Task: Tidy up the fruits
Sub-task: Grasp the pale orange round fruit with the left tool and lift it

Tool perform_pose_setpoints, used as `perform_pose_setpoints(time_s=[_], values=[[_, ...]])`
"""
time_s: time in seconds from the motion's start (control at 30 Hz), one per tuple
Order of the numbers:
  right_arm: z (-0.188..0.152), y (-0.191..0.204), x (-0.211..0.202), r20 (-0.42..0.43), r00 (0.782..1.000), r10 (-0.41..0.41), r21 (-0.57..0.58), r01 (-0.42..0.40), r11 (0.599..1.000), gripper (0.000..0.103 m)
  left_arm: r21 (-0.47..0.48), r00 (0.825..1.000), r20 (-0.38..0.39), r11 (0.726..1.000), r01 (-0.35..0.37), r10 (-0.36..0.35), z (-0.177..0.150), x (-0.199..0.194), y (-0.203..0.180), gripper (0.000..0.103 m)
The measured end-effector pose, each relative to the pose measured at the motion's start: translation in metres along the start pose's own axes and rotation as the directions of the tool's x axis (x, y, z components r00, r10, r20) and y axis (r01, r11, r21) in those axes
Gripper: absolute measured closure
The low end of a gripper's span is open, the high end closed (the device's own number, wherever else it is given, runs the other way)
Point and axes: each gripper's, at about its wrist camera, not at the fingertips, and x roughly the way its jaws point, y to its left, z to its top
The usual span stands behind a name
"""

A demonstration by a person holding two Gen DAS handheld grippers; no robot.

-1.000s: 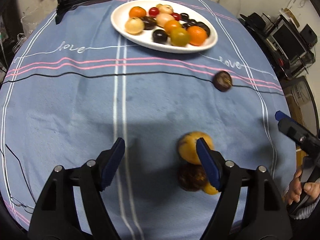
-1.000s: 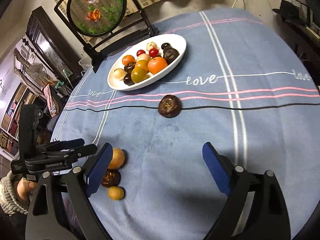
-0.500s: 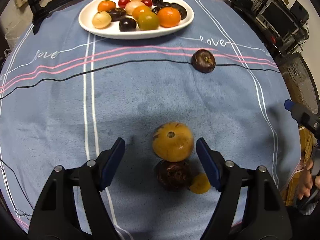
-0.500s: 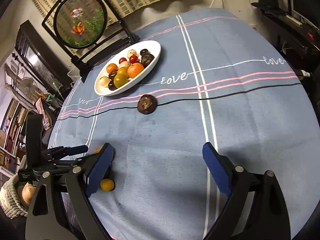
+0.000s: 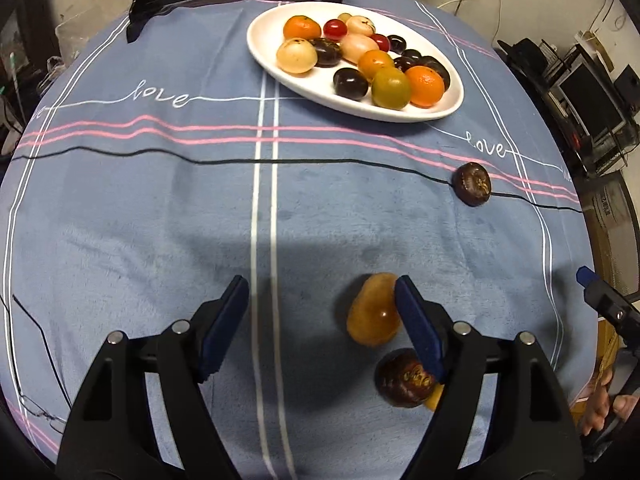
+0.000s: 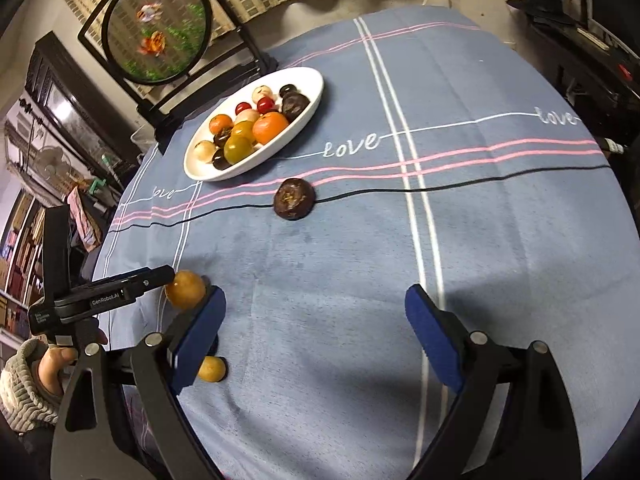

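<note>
Both grippers, left (image 5: 320, 320) and right (image 6: 316, 336), hang with jaws released. A smooth amber fruit (image 5: 374, 312) lies on the fuzzy blue cloth (image 5: 160, 220), well short of the glossy oval plate (image 5: 280, 68).

At five o'clock, the left gripper's blue pad (image 5: 420, 330) hides most of the small yellow fruit (image 5: 434, 400).

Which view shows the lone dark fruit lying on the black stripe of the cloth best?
The right wrist view: the dark fruit lies near the middle of the picture, unobstructed, with its mottled top visible. In the left wrist view it is also unobstructed but sits far to the right, smaller and distorted.
</note>
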Motion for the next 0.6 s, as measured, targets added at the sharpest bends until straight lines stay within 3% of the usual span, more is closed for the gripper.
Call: perform_pose_setpoints(time_s=[0.2,0.3,0.43,0.6], values=[[0.005,0.006,0.009,-0.027,1.000,0.016,-0.029,-0.017,0.999,0.012,0.048,0.998,0.038,0.997,-0.059,0.058,-0.009,-0.006,-0.008,0.026],[0.006,0.007,0.012,-0.033,0.999,0.020,-0.037,-0.021,0.999,0.012,0.021,0.992,0.049,0.993,-0.113,0.112,-0.007,-0.007,0.002,0.026],[0.008,0.004,0.013,-0.036,0.999,0.027,-0.032,-0.028,0.999,0.012,-0.036,0.997,0.030,0.997,-0.069,0.070,-0.006,-0.007,0.013,0.026],[0.009,0.005,0.018,-0.045,0.998,0.031,-0.036,-0.033,0.999,0.012,0.052,0.998,0.032,0.997,-0.057,0.056,-0.010,-0.004,-0.007,0.026]])
